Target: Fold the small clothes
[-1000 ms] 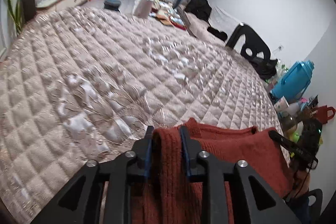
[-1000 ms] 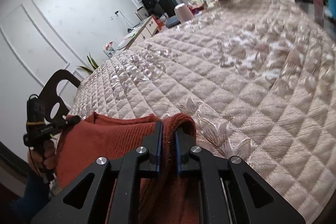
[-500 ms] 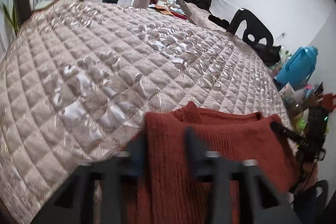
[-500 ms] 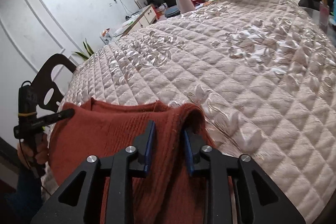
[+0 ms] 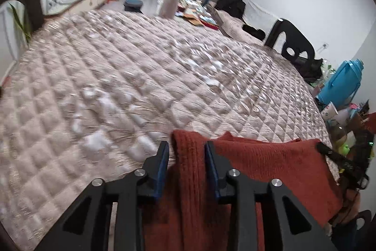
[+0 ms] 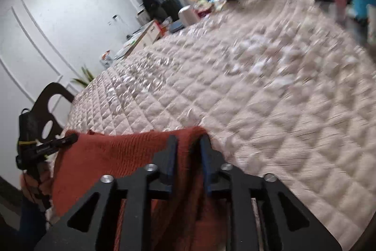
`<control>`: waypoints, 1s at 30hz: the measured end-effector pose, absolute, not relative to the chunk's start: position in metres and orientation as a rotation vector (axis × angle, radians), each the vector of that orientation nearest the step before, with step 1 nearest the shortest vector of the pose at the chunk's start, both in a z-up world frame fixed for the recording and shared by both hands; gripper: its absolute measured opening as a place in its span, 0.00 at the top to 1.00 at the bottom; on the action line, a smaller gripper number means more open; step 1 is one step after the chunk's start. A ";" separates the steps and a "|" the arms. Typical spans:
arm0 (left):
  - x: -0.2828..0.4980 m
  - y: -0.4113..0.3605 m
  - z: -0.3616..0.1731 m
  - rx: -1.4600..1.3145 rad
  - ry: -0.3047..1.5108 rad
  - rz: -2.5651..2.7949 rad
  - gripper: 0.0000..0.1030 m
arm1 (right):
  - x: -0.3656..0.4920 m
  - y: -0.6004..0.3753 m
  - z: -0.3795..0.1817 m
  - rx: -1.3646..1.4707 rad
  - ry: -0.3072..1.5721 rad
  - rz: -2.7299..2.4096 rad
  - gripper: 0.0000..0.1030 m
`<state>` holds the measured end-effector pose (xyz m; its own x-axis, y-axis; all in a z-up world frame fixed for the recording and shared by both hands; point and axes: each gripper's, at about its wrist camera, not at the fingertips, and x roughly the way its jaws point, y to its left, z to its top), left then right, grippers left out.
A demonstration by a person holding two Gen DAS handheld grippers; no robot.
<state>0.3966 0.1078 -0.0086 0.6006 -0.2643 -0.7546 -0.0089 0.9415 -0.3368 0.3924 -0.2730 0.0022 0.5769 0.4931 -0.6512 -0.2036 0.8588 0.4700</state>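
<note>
Both claws have just let go. Left gripper (image 5: 186, 152) was clamped on the rust-red knit sweater (image 5: 270, 164) a second ago; now its jaws stand apart, a fabric ridge loose between them. Right gripper (image 6: 188, 145): same, jaws parted around the other corner. Sweater lies at the near edge of the quilted bedspread (image 5: 141, 77), so probably laid out and ready for the first fold. Right of the sweater: black chair (image 5: 291, 44), blue thermos (image 5: 340, 84), clutter. Nothing blocks the quilt beyond the sweater.
</note>
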 end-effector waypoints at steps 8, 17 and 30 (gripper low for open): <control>0.322 0.089 0.021 -0.274 0.797 -0.204 0.67 | 0.311 -0.252 0.052 0.224 0.717 0.426 0.77; 0.292 0.075 -0.002 -0.211 0.822 -0.208 0.66 | 0.291 -0.259 0.009 0.215 0.806 0.366 0.83; 0.253 0.073 -0.002 -0.175 0.797 -0.187 0.66 | 0.268 -0.262 0.008 0.229 0.804 0.308 0.83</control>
<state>0.2527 0.0731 -0.0016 0.6840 -0.2315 -0.6918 0.0997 0.9691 -0.2257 0.2684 -0.2622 0.0081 0.6535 0.3549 -0.6686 -0.1830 0.9311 0.3155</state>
